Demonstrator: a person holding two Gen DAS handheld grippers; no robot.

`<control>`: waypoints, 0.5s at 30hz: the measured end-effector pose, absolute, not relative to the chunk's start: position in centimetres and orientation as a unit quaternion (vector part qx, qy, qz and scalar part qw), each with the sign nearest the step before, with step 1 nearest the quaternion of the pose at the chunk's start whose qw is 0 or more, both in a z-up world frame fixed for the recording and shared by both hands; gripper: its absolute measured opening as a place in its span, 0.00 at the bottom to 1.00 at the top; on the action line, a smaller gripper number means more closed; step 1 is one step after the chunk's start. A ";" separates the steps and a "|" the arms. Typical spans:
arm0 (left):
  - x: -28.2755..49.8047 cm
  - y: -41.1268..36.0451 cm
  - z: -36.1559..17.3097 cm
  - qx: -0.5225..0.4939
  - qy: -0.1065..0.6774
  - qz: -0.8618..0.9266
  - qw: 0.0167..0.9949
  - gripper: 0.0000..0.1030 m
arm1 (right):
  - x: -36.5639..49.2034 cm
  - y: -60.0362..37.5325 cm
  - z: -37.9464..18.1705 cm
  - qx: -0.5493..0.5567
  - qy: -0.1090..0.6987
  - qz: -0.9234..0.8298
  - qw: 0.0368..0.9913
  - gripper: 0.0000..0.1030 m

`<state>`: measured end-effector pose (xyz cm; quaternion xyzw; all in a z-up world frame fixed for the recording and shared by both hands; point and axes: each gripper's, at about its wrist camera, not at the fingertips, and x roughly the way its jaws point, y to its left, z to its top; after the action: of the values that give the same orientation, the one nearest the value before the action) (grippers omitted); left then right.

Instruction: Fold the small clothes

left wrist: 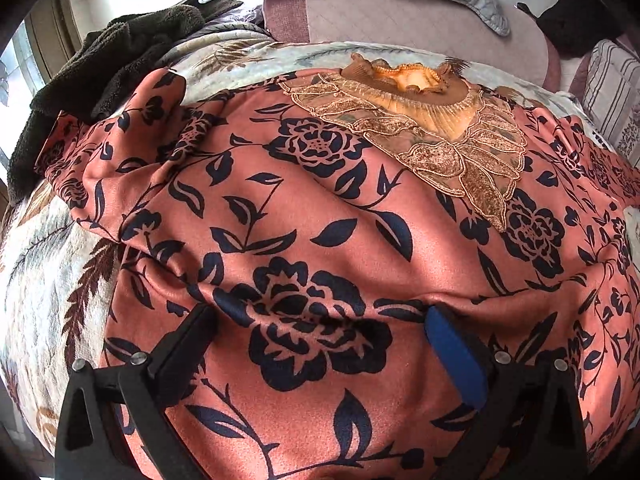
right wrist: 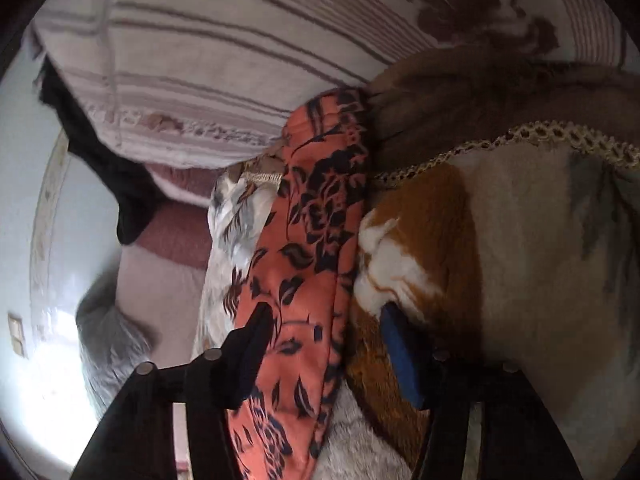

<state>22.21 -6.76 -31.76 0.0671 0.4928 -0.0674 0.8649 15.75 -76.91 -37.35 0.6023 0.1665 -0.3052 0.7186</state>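
Garment: a salmon-pink top (left wrist: 320, 216) printed with dark navy roses and leaves, spread front-up over a fleece blanket on a bed; it fills most of the left wrist view.
Neckline: a gathered amber collar (left wrist: 416, 80) with a gold lace yoke (left wrist: 452, 148) below it, at the far edge of the garment from the left gripper.
Landmark: all places below are given relative to the garment.
Blanket: a cream fleece blanket (left wrist: 44, 264) with brown leaf sprays, lying under the garment and showing past its left and far edges.
Left gripper: the left gripper (left wrist: 320, 320) is tilted down over the garment's near part; its fingers stand wide apart, one black (left wrist: 188, 340) and one blue-padded (left wrist: 452, 344), with a printed rose on the flat cloth between them. Whether the tips touch the cloth cannot be told.
Right gripper: the right gripper (right wrist: 324, 320) straddles a narrow strip of the garment (right wrist: 308, 240), which runs up the middle of the right wrist view. The fingers are apart; the black one (right wrist: 256, 340) lies against the strip's left edge, and the blue-padded one (right wrist: 400, 356) rests on the blanket's brown and white pile beside the strip's right edge.
Dark towel: a dark brown terry cloth (left wrist: 100, 64), heaped just beyond the garment's far left corner.
Striped pillow: a mauve-striped pillow (right wrist: 192, 64) beyond the far end of the strip.
Black cloth: a black item (right wrist: 108, 160) left of the pillow, well apart from the garment.
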 end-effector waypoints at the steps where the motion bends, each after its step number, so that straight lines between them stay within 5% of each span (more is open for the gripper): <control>1: 22.2 -6.8 -31.7 0.068 0.494 -0.065 0.864 1.00 | 15.9 -77.5 -37.4 0.603 0.152 -0.308 0.720 0.51; 5: 22.5 -6.8 -31.4 0.065 0.505 -0.064 0.858 1.00 | 18.6 -79.4 -37.2 0.566 0.176 -0.315 0.742 0.36; 8: 23.4 -6.9 -31.6 0.073 0.514 -0.063 0.852 1.00 | 19.0 -79.8 -36.9 0.567 0.157 -0.294 0.753 0.05; 15: 24.1 -6.3 -28.2 0.077 0.455 -0.055 0.886 1.00 | 17.8 -74.3 -29.3 0.524 0.083 -0.205 0.822 0.05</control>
<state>24.15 -6.29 -28.20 0.0774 0.4549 -0.0547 0.8855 17.83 -74.31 -29.29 0.5242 0.0825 -0.2048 0.8225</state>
